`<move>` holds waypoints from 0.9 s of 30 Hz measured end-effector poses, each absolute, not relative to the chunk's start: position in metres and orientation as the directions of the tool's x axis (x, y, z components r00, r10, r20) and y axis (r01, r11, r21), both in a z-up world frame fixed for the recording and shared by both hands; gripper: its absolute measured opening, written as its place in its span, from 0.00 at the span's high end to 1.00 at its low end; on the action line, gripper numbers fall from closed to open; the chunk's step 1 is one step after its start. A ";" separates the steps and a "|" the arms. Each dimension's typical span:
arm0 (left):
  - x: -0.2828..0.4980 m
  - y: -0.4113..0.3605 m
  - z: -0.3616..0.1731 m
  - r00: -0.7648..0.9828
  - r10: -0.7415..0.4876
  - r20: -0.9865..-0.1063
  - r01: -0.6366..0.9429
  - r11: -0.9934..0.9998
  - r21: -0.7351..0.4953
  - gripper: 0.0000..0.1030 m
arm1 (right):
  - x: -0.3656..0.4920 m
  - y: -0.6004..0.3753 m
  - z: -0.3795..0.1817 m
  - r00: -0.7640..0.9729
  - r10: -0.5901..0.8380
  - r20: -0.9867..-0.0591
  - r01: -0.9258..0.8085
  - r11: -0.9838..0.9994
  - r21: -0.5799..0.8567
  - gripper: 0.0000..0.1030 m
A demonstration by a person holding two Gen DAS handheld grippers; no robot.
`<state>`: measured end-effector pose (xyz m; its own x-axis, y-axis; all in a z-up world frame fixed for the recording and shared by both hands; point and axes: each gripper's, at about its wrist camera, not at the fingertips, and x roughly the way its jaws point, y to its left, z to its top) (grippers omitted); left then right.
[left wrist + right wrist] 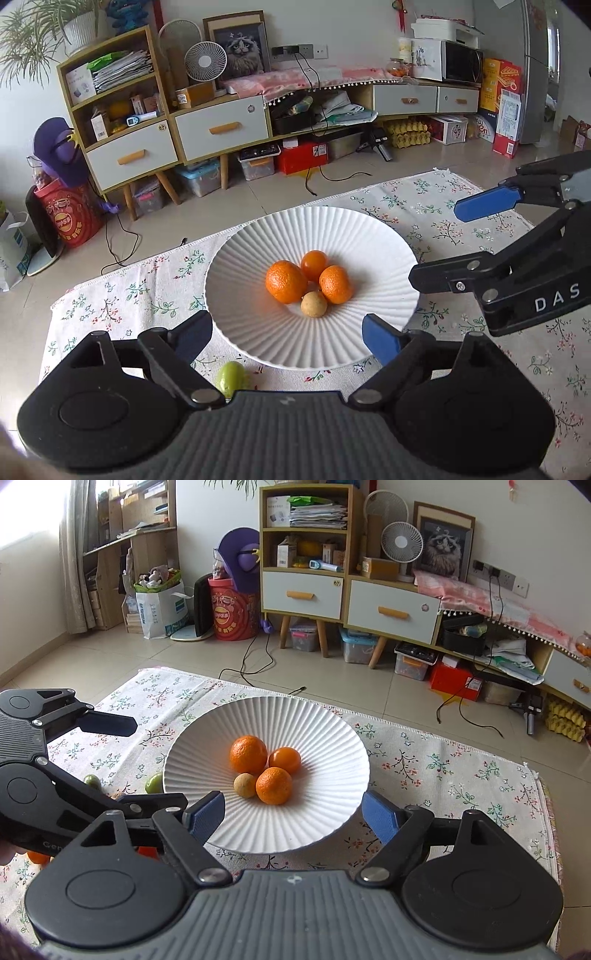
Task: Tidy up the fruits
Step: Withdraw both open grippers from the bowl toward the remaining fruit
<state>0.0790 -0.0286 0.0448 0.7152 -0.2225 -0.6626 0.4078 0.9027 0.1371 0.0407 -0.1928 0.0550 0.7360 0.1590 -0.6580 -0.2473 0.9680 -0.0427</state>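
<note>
A white ribbed plate [255, 236] [332, 734] sits on a floral cloth. In its hollow lie a large mandarin [285, 281] [248, 754], a smaller mandarin [335, 284] [274, 785], a smooth orange fruit [314, 264] [284, 760] and a small tan fruit [314, 304] [244, 785]. My left gripper [288, 334] [155, 762] hovers open over the plate's near-left rim, with nothing between its fingers. My right gripper [291, 812] [447, 243] is open and empty over the near-right rim. A green fruit [231, 378] [154, 783] lies on the cloth beside the plate.
A second green fruit [92, 781] and an orange fruit [37, 856] lie on the floral cloth [443, 775] left of the plate, partly hidden by my left gripper. Beyond the cloth are tiled floor, cables and low cabinets [221, 129].
</note>
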 end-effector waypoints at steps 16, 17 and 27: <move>0.040 0.000 0.035 0.693 -0.159 -0.703 0.347 0.928 0.133 0.04 | 0.003 -0.187 0.051 0.722 0.182 -0.667 -0.200 0.978 0.050 0.08; 0.039 0.002 0.034 0.690 -0.158 -0.706 0.341 0.932 0.126 0.04 | 0.001 -0.186 0.048 0.723 0.179 -0.667 -0.197 0.979 0.048 0.08; 0.011 0.029 0.029 0.740 -0.136 -0.659 0.320 0.933 0.167 0.04 | -0.026 -0.181 0.033 0.717 0.174 -0.675 -0.218 0.976 0.020 0.06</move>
<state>0.0107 0.0287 0.0289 0.7395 -0.1357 -0.6593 0.3200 0.9326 0.1670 -0.0259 -0.1808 0.0331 0.7165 0.1742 -0.6755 -0.2179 0.9758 0.0205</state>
